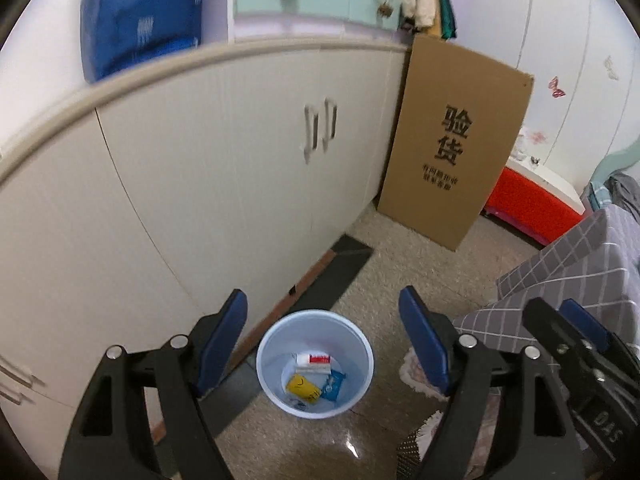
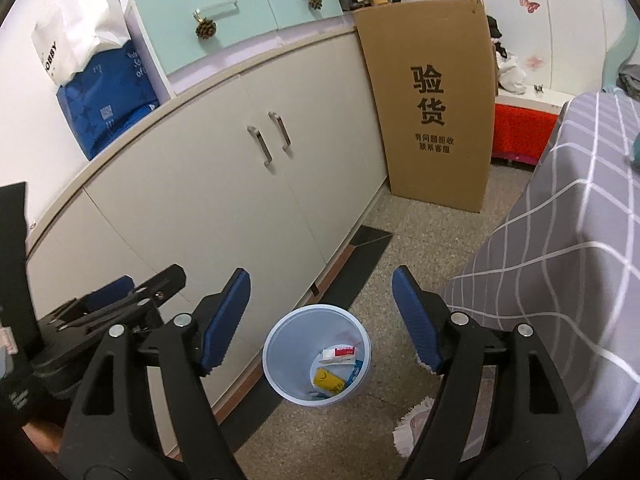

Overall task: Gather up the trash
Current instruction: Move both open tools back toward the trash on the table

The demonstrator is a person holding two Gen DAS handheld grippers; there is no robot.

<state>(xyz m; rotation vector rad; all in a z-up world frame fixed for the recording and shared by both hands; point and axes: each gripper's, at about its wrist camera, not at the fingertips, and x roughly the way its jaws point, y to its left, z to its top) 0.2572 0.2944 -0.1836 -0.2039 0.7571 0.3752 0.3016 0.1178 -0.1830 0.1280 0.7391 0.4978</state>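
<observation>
A pale blue trash bin [image 1: 264, 356] stands on the floor beside the cabinet; it also shows in the right wrist view [image 2: 276, 344]. Inside lie a yellow wrapper [image 1: 303, 388], a blue packet [image 1: 333, 386] and a white-and-red box [image 1: 314, 361]; the same wrapper [image 2: 328, 380] and box [image 2: 339, 354] show in the right wrist view. My left gripper [image 1: 323, 312] is open and empty, held above the bin. My right gripper [image 2: 321, 298] is open and empty, also above the bin. The right gripper shows at the edge of the left wrist view [image 1: 576, 328].
A long white cabinet [image 2: 192, 184] runs along the left. A tall cardboard panel [image 2: 434, 100] leans at its far end. A bed with a grey checked cover [image 2: 560, 248] is on the right. A fringed mat [image 2: 416, 424] lies by the bin.
</observation>
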